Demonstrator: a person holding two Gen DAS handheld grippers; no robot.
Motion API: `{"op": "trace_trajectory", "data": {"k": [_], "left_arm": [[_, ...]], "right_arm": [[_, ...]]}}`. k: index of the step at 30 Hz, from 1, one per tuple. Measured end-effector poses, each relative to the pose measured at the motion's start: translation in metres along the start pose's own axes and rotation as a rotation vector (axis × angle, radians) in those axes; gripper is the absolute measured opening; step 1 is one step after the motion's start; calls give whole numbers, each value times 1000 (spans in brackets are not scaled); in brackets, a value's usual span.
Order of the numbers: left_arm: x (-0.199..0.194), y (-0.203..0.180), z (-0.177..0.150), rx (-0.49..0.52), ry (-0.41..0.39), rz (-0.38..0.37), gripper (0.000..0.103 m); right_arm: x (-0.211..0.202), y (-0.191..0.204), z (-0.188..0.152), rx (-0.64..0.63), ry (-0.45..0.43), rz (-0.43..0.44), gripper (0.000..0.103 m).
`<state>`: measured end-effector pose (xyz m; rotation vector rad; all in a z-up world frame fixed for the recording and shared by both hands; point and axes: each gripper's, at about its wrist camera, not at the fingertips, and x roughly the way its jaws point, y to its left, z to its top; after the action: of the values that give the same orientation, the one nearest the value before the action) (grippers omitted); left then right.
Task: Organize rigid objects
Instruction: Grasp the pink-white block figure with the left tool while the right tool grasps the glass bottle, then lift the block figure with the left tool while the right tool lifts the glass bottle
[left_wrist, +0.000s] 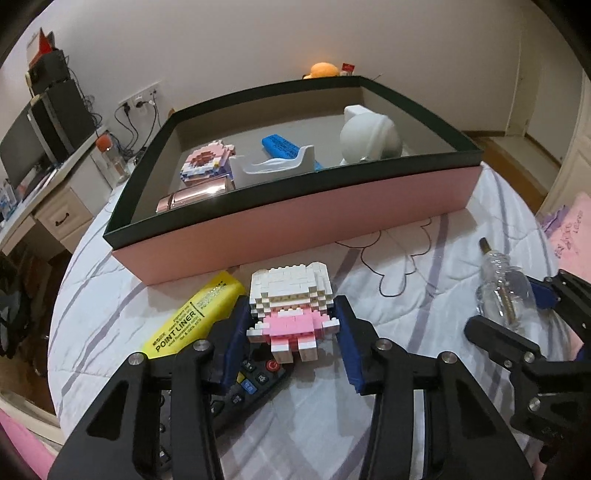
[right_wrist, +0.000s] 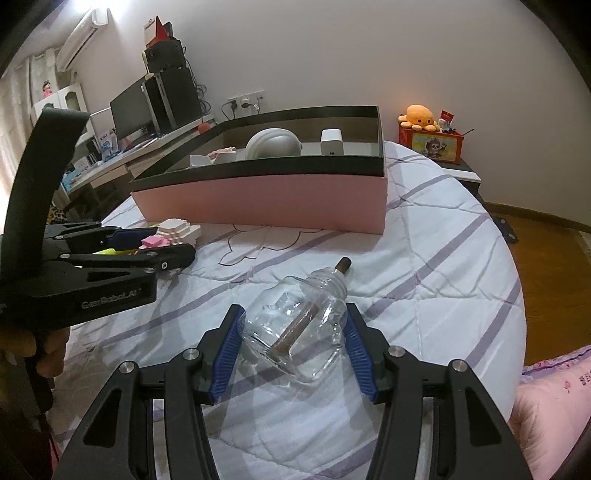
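Observation:
A white and pink brick figure (left_wrist: 291, 295) lies on the quilt in front of the pink box (left_wrist: 295, 218). My left gripper (left_wrist: 291, 308) is around it, and both blue pads touch its sides. A clear glass bottle (right_wrist: 295, 325) with a brown wick stem lies on its side to the right, with my right gripper (right_wrist: 293, 314) shut on its body. Seen from the right wrist, the left gripper (right_wrist: 159, 243) is at the left with the figure (right_wrist: 177, 230) in it. Inside the box are another brick figure (left_wrist: 207, 166), a blue item (left_wrist: 284, 147) and a white round item (left_wrist: 369, 136).
A yellow highlighter (left_wrist: 192, 321) and a black remote (left_wrist: 251, 384) lie by the left gripper. The box also holds a white holder (left_wrist: 273, 170) and a rose-gold cylinder (left_wrist: 192, 195). A desk (right_wrist: 122, 162) with a monitor stands left of the bed, and a nightstand with an orange plush (right_wrist: 421, 116) right.

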<state>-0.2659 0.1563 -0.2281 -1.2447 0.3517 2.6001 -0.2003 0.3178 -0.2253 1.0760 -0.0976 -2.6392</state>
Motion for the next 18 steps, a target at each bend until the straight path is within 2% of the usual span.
{"op": "trace_trajectory", "data": {"k": [6,11,18], "left_arm": [[-23,5,-6,-2,-34,-27,45],[-45,10,-25,6,-41,-44,46],[-55,16,-57,16,-13,-52,46]], "right_arm": [[1,0,0,-3,-1,1,55],[-1,3,0,-4,5,-2,55],[-8,34,-9,-64,37,35,55]]}}
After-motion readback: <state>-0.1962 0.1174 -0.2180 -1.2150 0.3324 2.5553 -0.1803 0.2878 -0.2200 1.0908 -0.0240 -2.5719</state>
